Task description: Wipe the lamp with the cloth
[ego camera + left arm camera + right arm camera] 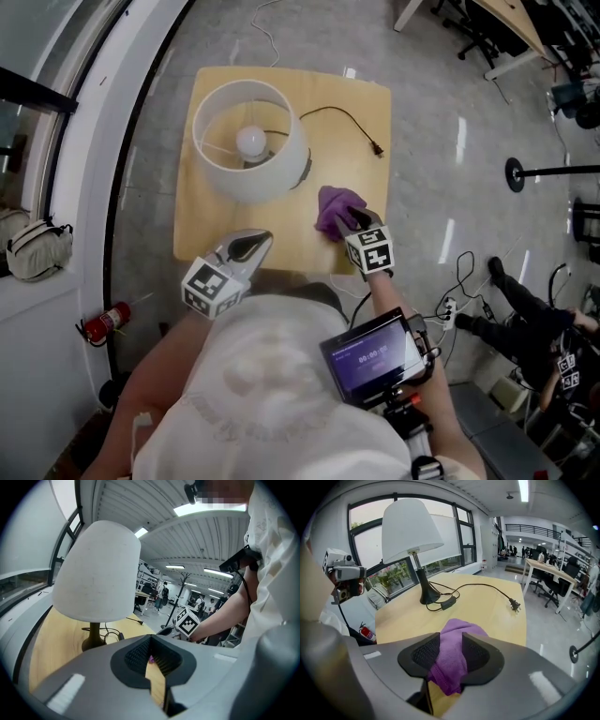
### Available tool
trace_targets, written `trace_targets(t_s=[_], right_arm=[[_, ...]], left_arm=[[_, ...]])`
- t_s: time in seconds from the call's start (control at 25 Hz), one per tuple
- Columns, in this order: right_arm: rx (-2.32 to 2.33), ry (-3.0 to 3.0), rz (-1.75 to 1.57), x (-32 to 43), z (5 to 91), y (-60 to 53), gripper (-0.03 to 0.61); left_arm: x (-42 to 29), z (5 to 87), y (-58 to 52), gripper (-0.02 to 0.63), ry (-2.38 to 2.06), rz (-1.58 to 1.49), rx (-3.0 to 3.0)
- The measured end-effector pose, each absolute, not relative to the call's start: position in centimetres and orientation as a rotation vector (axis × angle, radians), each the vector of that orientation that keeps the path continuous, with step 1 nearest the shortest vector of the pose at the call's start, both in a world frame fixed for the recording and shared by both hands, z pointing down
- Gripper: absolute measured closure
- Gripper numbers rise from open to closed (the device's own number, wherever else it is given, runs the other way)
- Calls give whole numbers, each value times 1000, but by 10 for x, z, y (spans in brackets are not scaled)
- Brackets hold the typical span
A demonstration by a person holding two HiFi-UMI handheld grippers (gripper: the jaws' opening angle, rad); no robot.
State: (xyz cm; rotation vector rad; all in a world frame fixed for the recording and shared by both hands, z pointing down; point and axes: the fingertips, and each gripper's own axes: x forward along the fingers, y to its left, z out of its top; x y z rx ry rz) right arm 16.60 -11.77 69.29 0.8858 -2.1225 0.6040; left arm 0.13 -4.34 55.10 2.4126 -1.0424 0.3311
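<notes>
Between right fingers (425,656) — purple cloth (451,658) on table (487,606), fingers parted loosely around it; left fingers (137,658) together, empty.

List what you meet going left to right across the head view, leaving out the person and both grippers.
From the left: bag → fire extinguisher → lamp → purple cloth → round floor stand base.

Soft, fuzzy, matt purple cloth (449,660); smooth pale wood bench (487,613); matt white lamp shade (410,527); mesh-textured black pads (426,655) on matt grey plastic right tool (450,638).
</notes>
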Motion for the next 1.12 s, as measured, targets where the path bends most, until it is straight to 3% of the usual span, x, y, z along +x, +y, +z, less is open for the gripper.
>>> trace_targets(t_s=[0.28,0.4,0.56,0.96,1.12], right_arm=[[881,-2030,611,159,717,-125,257],[872,-1978,629,157,731,-125,228],[868,-1920,616,158,741,-126,250],[840,-1894,490,156,748,-121,416],[845,-1910,501,162,745,-112,449]], left_arm=[[-13,554,-34,614,-1095,325,2370],[-20,555,-32,614,-1117,326,2357],[-27,554,-32,614,-1142,326,2341],[-35,554,-31,614,-1161,328,2337],[-37,553,-30,614,-1155,316,2340]])
